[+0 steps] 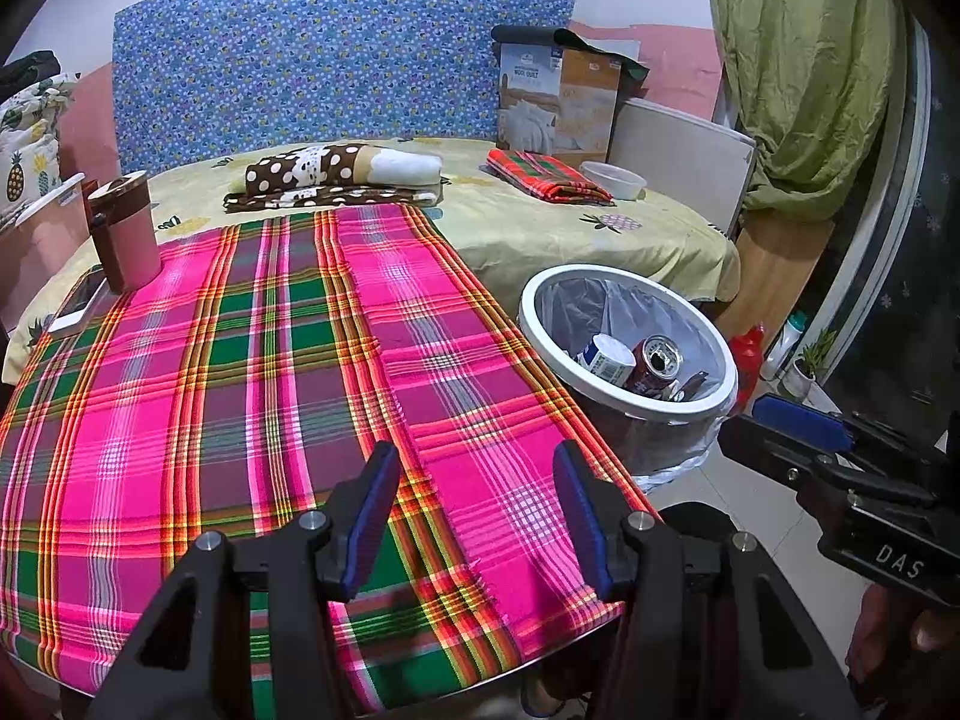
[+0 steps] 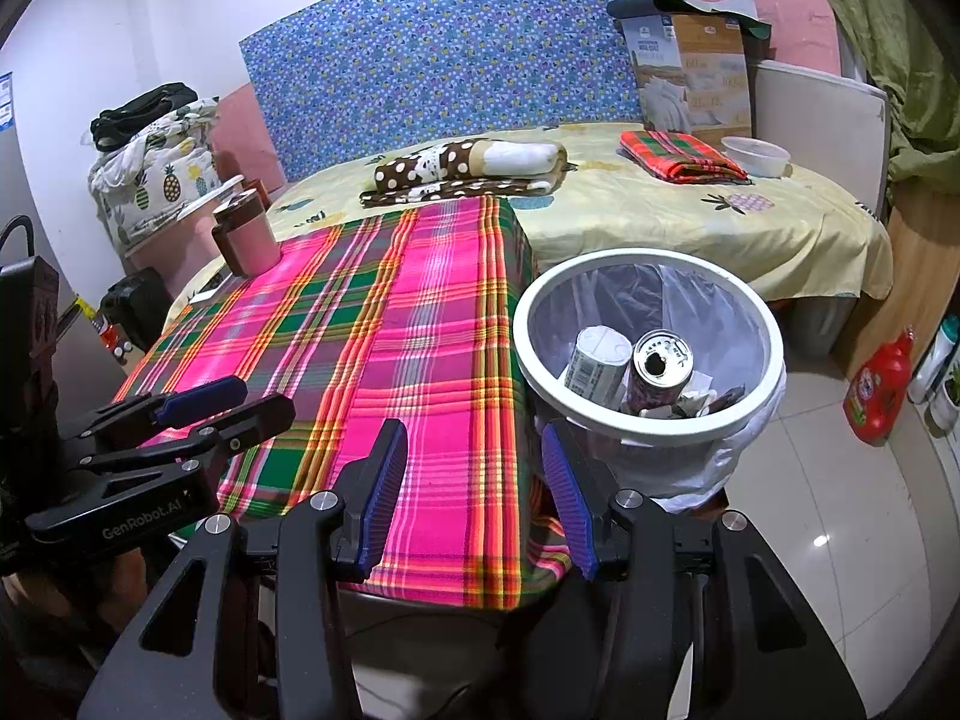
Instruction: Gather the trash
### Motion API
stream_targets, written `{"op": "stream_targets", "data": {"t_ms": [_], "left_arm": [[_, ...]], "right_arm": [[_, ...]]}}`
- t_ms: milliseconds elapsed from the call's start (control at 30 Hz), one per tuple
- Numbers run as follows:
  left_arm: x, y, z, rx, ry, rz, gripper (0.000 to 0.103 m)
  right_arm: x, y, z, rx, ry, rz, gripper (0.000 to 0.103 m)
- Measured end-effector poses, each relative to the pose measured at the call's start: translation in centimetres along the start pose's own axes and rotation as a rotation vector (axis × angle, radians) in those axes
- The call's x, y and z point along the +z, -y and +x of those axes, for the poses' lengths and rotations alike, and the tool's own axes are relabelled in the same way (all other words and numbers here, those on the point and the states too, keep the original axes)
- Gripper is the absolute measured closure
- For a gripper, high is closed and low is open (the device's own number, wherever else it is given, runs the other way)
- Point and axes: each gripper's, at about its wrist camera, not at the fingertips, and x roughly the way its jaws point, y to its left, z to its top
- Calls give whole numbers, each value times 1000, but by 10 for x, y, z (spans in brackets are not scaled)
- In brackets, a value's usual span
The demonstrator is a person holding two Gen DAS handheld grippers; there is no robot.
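Looking into the bin (image 2: 648, 426) we see a soda can (image 2: 660, 369) leaning w/ its long axis tilted, silver top and open mouth facing up toward the cams; dark red body. Just left of it, touching, a white paper cup (image 2: 597, 369) w/ barcode label, also tilted, its closed end facing up toward us. Crumpled scraps lie beside them to the right. Bin is round, white plastic rim, thin clear liner bag, on the tiled floor right of the table. Table wears a pink/green plaid woven cloth (image 1: 270, 360); pink tumbler (image 1: 123, 228) at far left. Left gripper (image 1: 477, 516) open, nothing btw fingers, over cloth. Right gripper (image 2: 474, 492) open too, empty, near the bin's near rim.
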Motion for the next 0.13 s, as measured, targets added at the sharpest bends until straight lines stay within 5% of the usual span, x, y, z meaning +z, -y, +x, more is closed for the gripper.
{"op": "stream_targets", "data": {"t_ms": [133], "left_arm": [[0, 0, 1, 0, -1, -1, 48]], "right_arm": [[0, 1, 0, 0, 0, -2, 54]]}}
